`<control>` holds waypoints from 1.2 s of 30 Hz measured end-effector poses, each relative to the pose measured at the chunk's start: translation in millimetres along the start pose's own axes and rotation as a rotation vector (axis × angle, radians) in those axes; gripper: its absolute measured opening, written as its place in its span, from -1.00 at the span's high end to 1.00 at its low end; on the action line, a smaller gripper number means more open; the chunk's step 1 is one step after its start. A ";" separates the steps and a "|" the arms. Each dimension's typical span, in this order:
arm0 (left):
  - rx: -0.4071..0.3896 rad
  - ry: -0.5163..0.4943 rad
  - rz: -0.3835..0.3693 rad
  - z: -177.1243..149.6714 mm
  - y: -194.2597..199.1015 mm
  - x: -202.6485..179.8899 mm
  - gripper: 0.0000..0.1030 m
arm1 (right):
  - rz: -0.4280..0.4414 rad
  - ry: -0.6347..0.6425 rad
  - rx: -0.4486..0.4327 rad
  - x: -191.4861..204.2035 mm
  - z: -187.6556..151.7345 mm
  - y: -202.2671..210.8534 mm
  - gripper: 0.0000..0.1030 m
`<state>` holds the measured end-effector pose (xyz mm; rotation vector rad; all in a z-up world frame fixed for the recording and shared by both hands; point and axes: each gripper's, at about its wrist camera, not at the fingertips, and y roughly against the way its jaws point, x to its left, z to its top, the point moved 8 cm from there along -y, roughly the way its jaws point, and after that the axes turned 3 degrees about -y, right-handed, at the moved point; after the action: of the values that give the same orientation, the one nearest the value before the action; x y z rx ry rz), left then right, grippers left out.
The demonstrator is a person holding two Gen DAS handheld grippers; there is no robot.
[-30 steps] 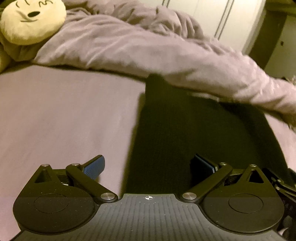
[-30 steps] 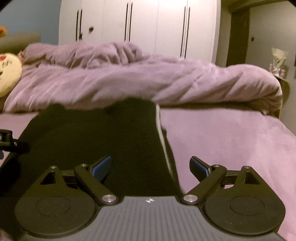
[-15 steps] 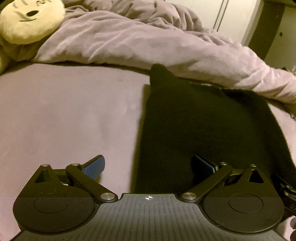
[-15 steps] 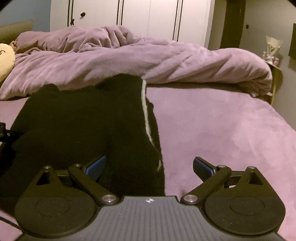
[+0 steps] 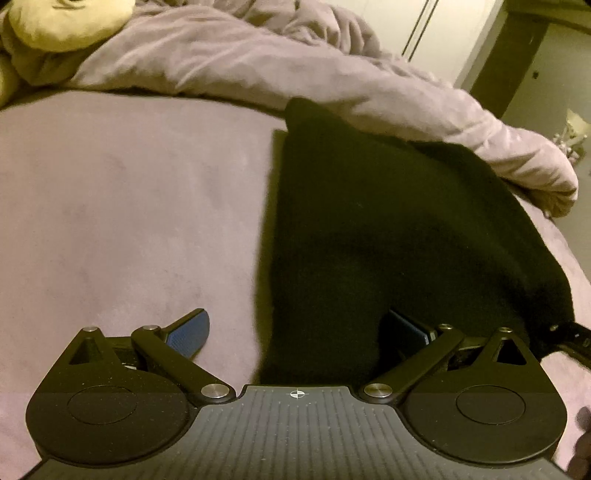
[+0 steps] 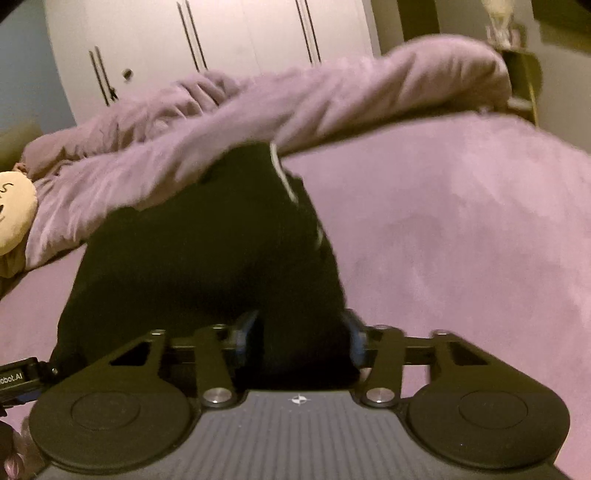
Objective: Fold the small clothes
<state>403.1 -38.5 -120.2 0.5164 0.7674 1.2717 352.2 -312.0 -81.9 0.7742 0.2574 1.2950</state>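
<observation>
A black garment (image 5: 388,221) with a thin white side stripe (image 6: 284,177) lies spread on the purple bed. My left gripper (image 5: 299,328) is open, straddling the garment's near left edge: one blue pad (image 5: 188,328) is over the sheet, the other over the cloth. My right gripper (image 6: 299,336) has its jaws drawn in on the garment's near right edge (image 6: 303,332), the cloth bunched between the blue pads. The right gripper's tip shows at the left wrist view's right edge (image 5: 572,332).
A rumpled purple duvet (image 5: 295,62) lies heaped across the far side of the bed (image 6: 461,240). A yellow plush pillow (image 5: 70,22) sits at the far left. White wardrobe doors (image 6: 221,48) stand behind. A small side table (image 6: 524,74) stands at the far right.
My right gripper has gone from open to closed on the garment's near right edge and has tilted. My left gripper stays open and has moved slightly nearer the cloth.
</observation>
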 end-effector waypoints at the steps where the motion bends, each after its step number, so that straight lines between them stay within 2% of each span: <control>1: -0.012 -0.019 0.004 -0.6 0.8 0.0 -1.00 | -0.019 0.035 -0.029 -2.9 2.1 1.2 0.25; 2: -0.025 -0.034 0.011 -1.5 2.4 0.4 -1.00 | -0.069 0.057 -0.059 -10.3 3.7 2.0 0.24; 3: -0.041 -0.042 0.011 -2.4 4.8 1.3 -1.00 | -0.096 0.030 -0.072 -18.9 4.5 3.5 0.13; 4: -0.055 -0.042 0.009 -3.8 7.3 2.9 -1.00 | -0.081 -0.042 -0.074 -27.3 5.2 5.8 0.09; 6: -0.062 -0.024 -0.001 -9.2 11.1 6.6 -1.00 | -0.012 -0.187 -0.062 -34.3 2.8 12.6 0.09; 10: -0.085 0.002 -0.026 -22.3 17.6 9.7 -1.00 | 0.147 -0.374 -0.032 -32.1 -15.4 27.5 0.06; 12: -0.089 -0.008 -0.026 -31.5 24.6 8.5 -1.00 | 0.229 -0.443 -0.020 -30.4 -24.4 27.2 0.06; 14: -0.082 -0.018 -0.018 -41.3 33.0 5.8 -1.00 | 0.269 -0.480 -0.019 -29.4 -30.0 21.9 0.07; 16: -0.068 -0.007 -0.004 -48.7 41.4 3.6 -1.00 | 0.322 -0.519 -0.016 -28.1 -30.9 11.3 0.14; 18: -0.057 0.019 -0.013 -52.4 50.3 1.9 -1.00 | 0.324 -0.578 0.008 -30.5 -30.7 1.5 0.62; 19: -0.049 0.047 -0.008 -52.7 53.4 2.4 -1.00 | 0.320 -0.603 0.028 -31.5 -30.6 -0.2 0.67; 21: -0.040 0.082 0.006 -47.9 51.1 3.1 -1.00 | 0.314 -0.592 0.026 -29.3 -25.9 8.0 0.72; 24: -0.022 0.038 0.073 -39.7 32.2 3.2 -1.00 | 0.317 -0.469 -0.023 -15.3 -6.7 18.6 0.71; 26: -0.018 -0.008 0.123 -40.7 21.5 3.5 -1.00 | 0.328 -0.472 -0.031 -15.0 -2.7 15.7 0.55; 27: -0.041 -0.032 0.143 -40.6 21.0 3.7 -1.00 | 0.335 -0.496 -0.015 -17.7 -4.9 10.2 0.42; 28: -0.062 -0.039 0.165 -40.0 21.7 5.7 -1.00 | 0.353 -0.531 0.016 -20.7 -8.8 3.1 0.42; 29: -0.075 -0.023 0.171 -38.9 23.0 8.7 -0.99 | 0.367 -0.572 0.036 -25.1 -12.2 -3.0 0.42; 31: -0.106 0.057 0.163 -34.3 25.9 19.5 -0.89 | 0.383 -0.599 0.029 -32.7 -13.7 -3.7 0.68; 34: -0.101 0.123 0.192 -27.3 23.8 33.3 -0.80 | 0.353 -0.500 -0.081 -35.4 -5.4 11.9 0.73; 36: -0.084 0.109 0.214 -26.4 23.0 33.8 -0.80 | 0.306 -0.419 -0.080 -34.0 -9.6 10.9 0.72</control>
<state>371.8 -2.1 -128.3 0.4730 0.7602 1.5344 328.6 -339.3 -90.2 1.0209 -0.2574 1.3821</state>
